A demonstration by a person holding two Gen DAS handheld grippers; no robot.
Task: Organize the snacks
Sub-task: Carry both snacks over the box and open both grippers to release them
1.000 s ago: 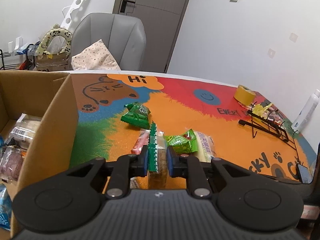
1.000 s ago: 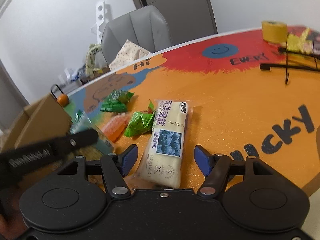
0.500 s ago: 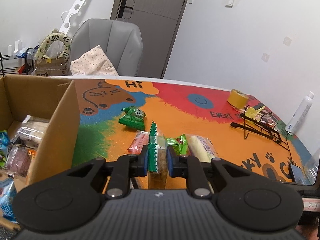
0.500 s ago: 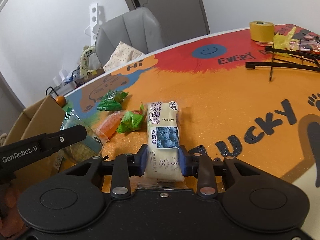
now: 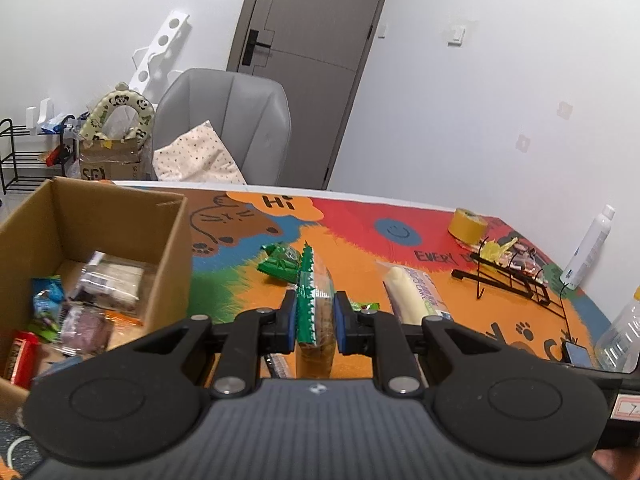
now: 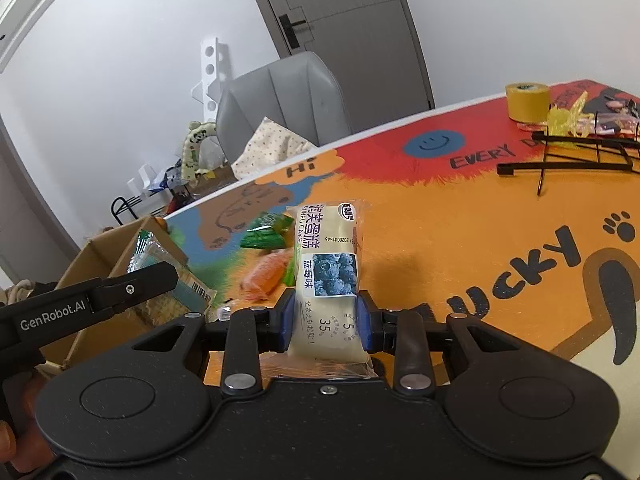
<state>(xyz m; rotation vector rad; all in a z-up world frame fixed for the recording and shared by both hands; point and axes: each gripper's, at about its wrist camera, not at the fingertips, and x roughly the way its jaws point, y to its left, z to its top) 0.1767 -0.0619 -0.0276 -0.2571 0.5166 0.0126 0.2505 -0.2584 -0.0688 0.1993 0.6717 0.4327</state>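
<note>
My left gripper (image 5: 315, 320) is shut on a green-edged cracker pack (image 5: 314, 300), held on edge above the table, just right of the open cardboard box (image 5: 100, 216) that holds several snacks. My right gripper (image 6: 325, 320) is shut on a white blueberry cake pack (image 6: 326, 264), lifted off the table; the cake pack also shows in the left wrist view (image 5: 412, 292). A green snack bag (image 5: 280, 262) lies on the mat, seen too in the right wrist view (image 6: 264, 234). An orange snack pack (image 6: 264, 276) lies beside it. The left gripper's arm (image 6: 88, 300) shows at the left.
A yellow tape roll (image 5: 468, 224) and a black wire rack (image 5: 516, 280) sit at the far right of the colourful mat (image 6: 460, 232). White bottles (image 5: 588, 248) stand at the right edge. A grey chair (image 5: 224, 124) stands behind the table.
My right gripper closed on the blueberry cake pack and lifted it. My left gripper rose with the cracker pack and shifted left, so more of the box's inside shows.
</note>
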